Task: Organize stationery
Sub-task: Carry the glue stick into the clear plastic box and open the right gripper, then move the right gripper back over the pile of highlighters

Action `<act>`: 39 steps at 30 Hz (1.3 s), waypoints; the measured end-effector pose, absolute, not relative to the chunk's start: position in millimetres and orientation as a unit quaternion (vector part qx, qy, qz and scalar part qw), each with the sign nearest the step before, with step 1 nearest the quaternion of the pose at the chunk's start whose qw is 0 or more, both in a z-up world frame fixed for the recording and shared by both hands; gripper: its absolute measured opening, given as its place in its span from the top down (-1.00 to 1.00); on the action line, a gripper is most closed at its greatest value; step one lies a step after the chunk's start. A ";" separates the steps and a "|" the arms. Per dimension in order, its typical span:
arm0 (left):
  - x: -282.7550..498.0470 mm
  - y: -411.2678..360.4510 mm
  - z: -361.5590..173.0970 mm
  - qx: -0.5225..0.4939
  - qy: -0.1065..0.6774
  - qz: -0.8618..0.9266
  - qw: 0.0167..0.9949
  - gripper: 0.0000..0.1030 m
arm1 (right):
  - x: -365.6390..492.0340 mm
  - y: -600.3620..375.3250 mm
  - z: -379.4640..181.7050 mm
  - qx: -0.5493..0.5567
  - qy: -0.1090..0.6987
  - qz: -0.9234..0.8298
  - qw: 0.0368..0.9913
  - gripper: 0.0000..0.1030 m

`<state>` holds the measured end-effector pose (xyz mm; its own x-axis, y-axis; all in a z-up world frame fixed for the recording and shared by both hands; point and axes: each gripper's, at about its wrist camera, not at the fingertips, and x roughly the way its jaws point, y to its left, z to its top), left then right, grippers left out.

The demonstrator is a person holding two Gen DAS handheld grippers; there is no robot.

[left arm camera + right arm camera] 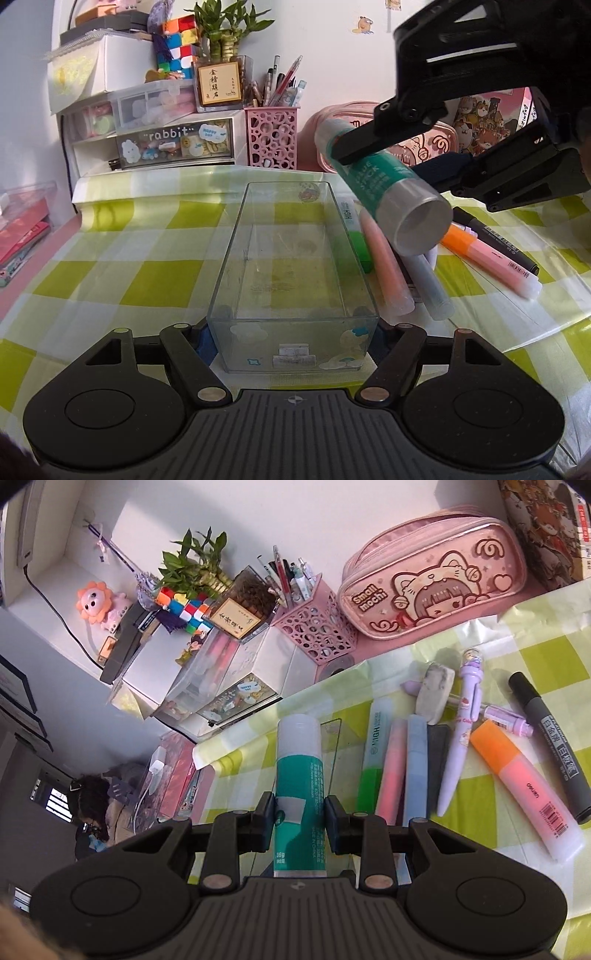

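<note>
A clear plastic box [236, 251] with nothing in it stands on the green checked tablecloth. My left gripper [293, 339] is shut on the box's near end, one finger on each side wall. My right gripper [300, 823] is shut on a teal and white glue stick [299, 760]. In the left wrist view the glue stick [373, 181] hangs tilted above the box's far right corner. Right of the box lie a green highlighter [373, 753], a pink one [391, 771], a blue one [415, 768], a purple pen [461, 738], an orange-pink highlighter [524, 782] and a black marker [550, 746].
A pink pencil case [432, 576] and a pink pen holder [314, 627] full of pens stand at the back by the wall. A drawer unit [155, 140] with a plant on top is at the back left. A grey eraser [434, 694] lies behind the pens.
</note>
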<state>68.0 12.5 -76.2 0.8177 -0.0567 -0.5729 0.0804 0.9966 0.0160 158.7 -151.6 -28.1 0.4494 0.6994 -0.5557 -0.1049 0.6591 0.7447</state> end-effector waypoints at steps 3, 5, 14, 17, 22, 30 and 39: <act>67.4 13.7 -76.2 0.017 0.300 -0.037 0.953 -0.42 | 172.2 -126.2 -27.6 0.292 0.475 0.247 0.793 0.73; 66.8 14.0 -76.3 0.016 0.300 -0.037 0.953 -0.42 | 182.9 -111.2 -32.1 0.278 0.493 0.242 0.788 0.72; 63.6 16.3 -77.1 0.007 0.300 -0.043 0.953 -0.44 | 198.2 -80.3 -54.0 0.241 0.539 0.225 0.775 0.72; 63.5 16.2 -76.9 0.005 0.300 -0.044 0.953 -0.45 | 199.3 -79.3 -53.6 0.239 0.553 0.239 0.762 0.72; 64.1 17.3 -77.1 0.001 0.300 -0.046 0.953 -0.46 | 197.5 -77.7 -52.4 0.231 0.567 0.255 0.749 0.68; 64.8 20.2 -77.4 -0.004 0.300 -0.051 0.953 -0.49 | 191.4 -86.4 -56.6 0.274 0.568 0.298 0.716 0.51; 64.0 20.5 -77.9 -0.005 0.299 -0.050 0.953 -0.50 | 180.8 -106.7 -38.5 0.284 0.510 0.320 0.746 0.49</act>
<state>64.0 20.5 -77.9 0.8166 -0.0989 -0.5686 0.0930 0.9949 -0.0394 180.8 -106.6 -38.5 0.2746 0.7670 -0.5800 -0.1883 0.6344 0.7497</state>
